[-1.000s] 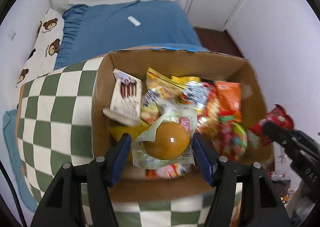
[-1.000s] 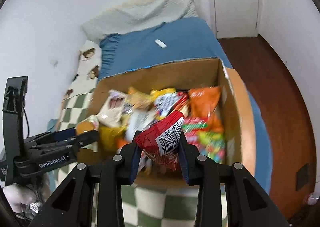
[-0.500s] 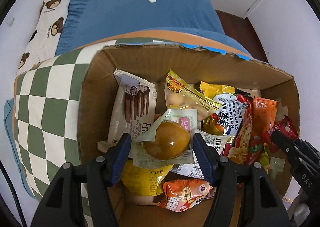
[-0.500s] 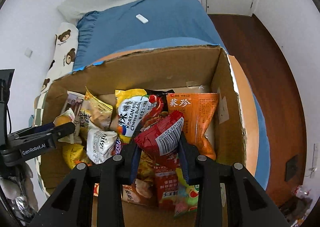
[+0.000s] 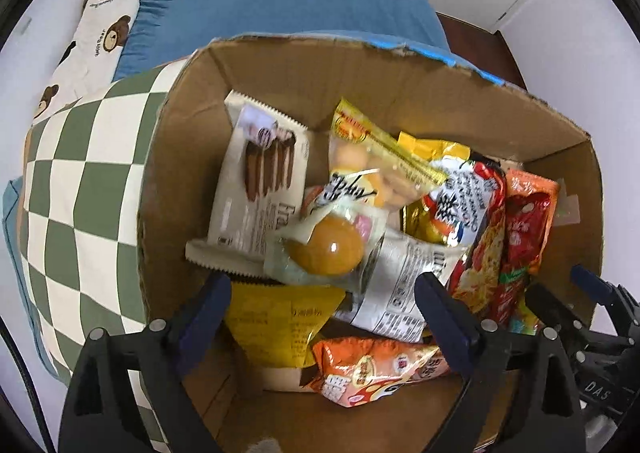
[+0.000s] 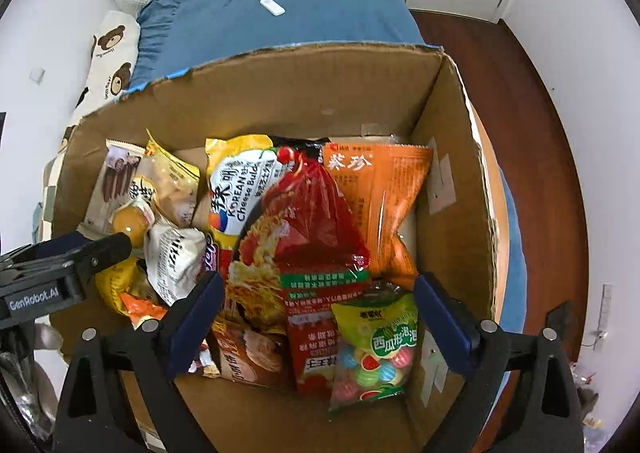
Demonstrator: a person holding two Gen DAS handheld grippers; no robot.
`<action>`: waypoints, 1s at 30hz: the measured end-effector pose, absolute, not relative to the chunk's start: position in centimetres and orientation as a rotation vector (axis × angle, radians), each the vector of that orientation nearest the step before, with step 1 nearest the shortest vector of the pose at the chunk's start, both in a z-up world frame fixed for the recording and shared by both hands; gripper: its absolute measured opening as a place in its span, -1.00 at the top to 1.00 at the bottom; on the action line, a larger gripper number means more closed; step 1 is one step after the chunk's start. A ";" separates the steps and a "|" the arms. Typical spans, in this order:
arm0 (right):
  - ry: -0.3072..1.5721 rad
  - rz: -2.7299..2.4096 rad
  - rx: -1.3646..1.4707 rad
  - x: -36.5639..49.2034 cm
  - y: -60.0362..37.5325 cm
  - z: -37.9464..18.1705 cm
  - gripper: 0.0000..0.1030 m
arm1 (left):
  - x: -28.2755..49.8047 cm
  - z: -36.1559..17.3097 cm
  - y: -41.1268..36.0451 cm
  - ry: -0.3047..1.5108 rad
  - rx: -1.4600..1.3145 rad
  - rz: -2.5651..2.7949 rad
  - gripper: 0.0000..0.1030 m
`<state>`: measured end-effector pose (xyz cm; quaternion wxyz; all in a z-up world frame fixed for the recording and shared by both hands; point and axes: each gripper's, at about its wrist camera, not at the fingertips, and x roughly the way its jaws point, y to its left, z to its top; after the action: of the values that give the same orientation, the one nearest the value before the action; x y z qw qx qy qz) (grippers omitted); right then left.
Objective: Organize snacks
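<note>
Both claws, the left gripper and right gripper, have just opened wide and hold nothing. The jelly cup and other snacks now lie in the cardboard box; no loose snacks show.

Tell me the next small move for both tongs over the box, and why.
Probably lift both straight up out of the cardboard box. The left tongs have just opened and the round orange snack lies free on the pile. The right tongs have just opened too, with nothing gripped.

Matt cardboard box, glossy plastic snack packets, cloth bedding
</note>
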<state>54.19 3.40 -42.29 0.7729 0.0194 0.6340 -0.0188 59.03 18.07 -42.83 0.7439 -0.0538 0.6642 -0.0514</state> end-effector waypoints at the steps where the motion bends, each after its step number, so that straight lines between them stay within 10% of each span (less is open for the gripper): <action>1: 1.375 -0.041 0.045 54.1 3.4 -42.3 -0.89 | 58.8 -42.8 18.1 1.452 -0.118 -0.110 -0.82; 30: 1.068 -0.024 0.002 41.2 3.5 -30.5 -0.97 | 44.8 -30.6 19.0 1.073 -0.068 -0.061 -0.82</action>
<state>41.24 3.51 -30.48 0.8608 0.0009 0.5088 -0.0115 44.81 19.04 -30.63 0.8584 -0.0324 0.5111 -0.0292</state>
